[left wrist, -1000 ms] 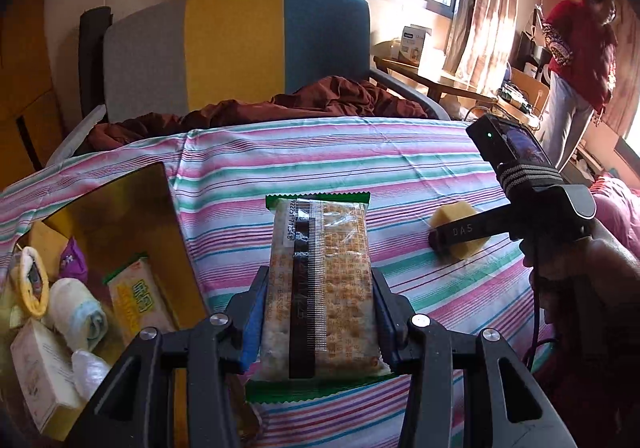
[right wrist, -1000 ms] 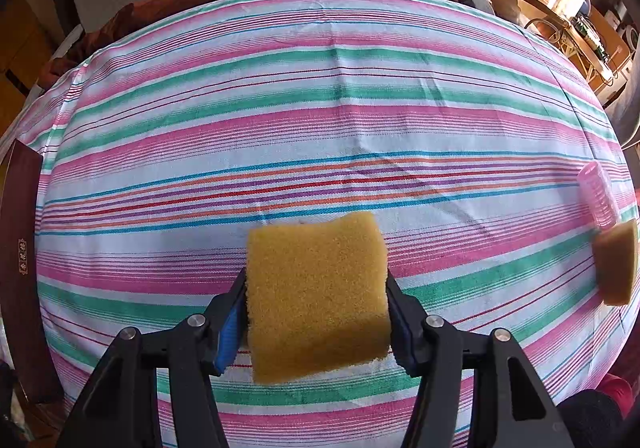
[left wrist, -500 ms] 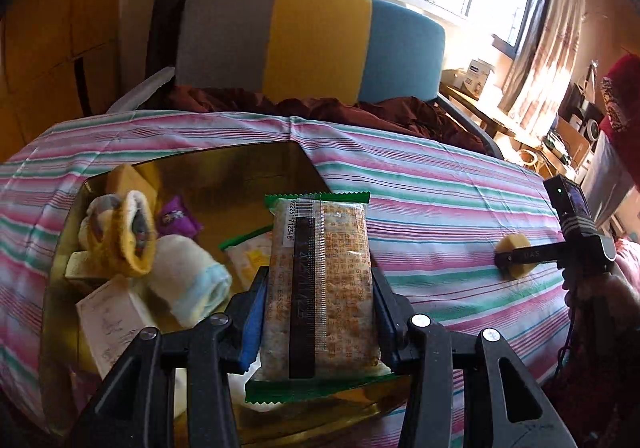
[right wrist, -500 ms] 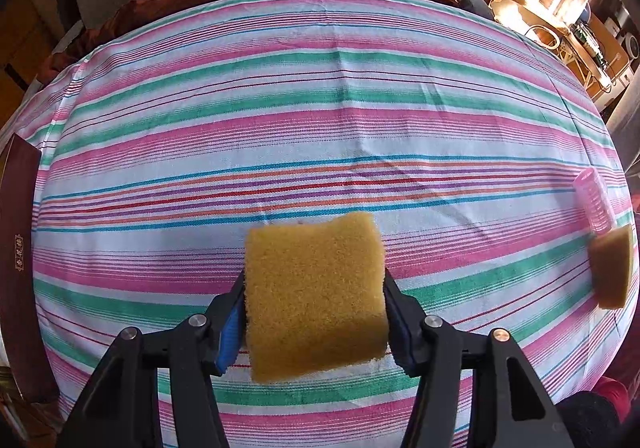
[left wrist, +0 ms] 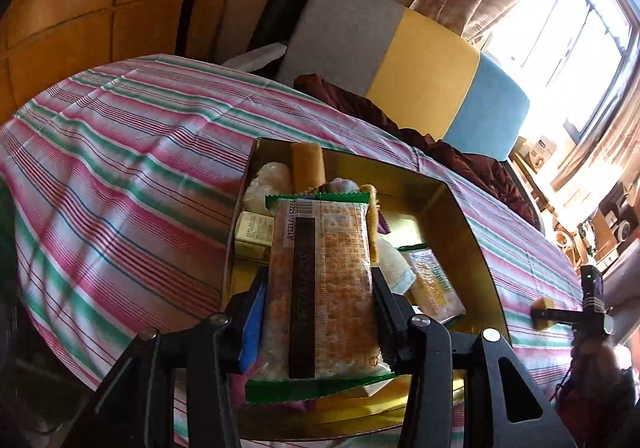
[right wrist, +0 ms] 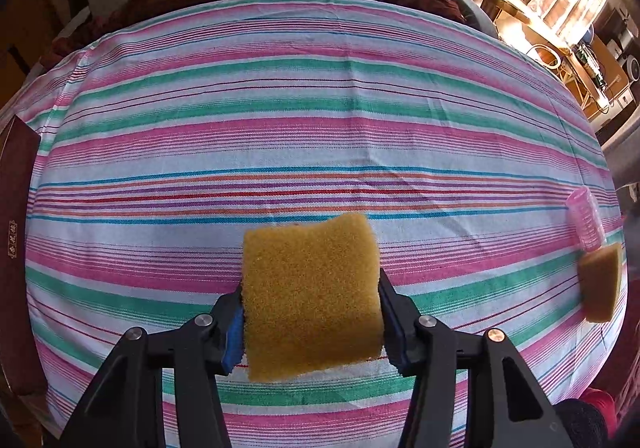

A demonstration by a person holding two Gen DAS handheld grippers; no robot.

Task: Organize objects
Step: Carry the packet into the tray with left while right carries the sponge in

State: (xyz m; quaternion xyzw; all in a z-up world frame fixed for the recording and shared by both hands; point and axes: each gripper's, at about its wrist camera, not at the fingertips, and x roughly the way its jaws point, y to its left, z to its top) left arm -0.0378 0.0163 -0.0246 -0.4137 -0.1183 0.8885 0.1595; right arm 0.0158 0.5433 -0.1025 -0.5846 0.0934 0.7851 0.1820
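Observation:
My left gripper (left wrist: 318, 308) is shut on a clear cracker packet with green ends (left wrist: 320, 288), held above a gold box (left wrist: 476, 248) that holds several small items: a rolled cloth, a snack pack (left wrist: 434, 288), a small carton (left wrist: 254, 234). In the right wrist view my right gripper (right wrist: 312, 312) has a yellow sponge (right wrist: 312, 296) between its pads; the jaws are closing and squeeze its sides just above the striped tablecloth (right wrist: 280, 108). The right gripper with its sponge (left wrist: 544, 310) also shows far right in the left wrist view.
A second yellow sponge (right wrist: 600, 280) and a pink hair roller (right wrist: 586, 222) lie at the cloth's right edge. A dark brown box side (right wrist: 16, 208) stands at the left edge. A grey, yellow and blue chair (left wrist: 400, 60) with a maroon cloth (left wrist: 440, 148) stands behind the table.
The left gripper swung left with the cracker packet, from beside the gold box to over it, and rolled. The right gripper's pads closed in on the sponge, pinching its sides.

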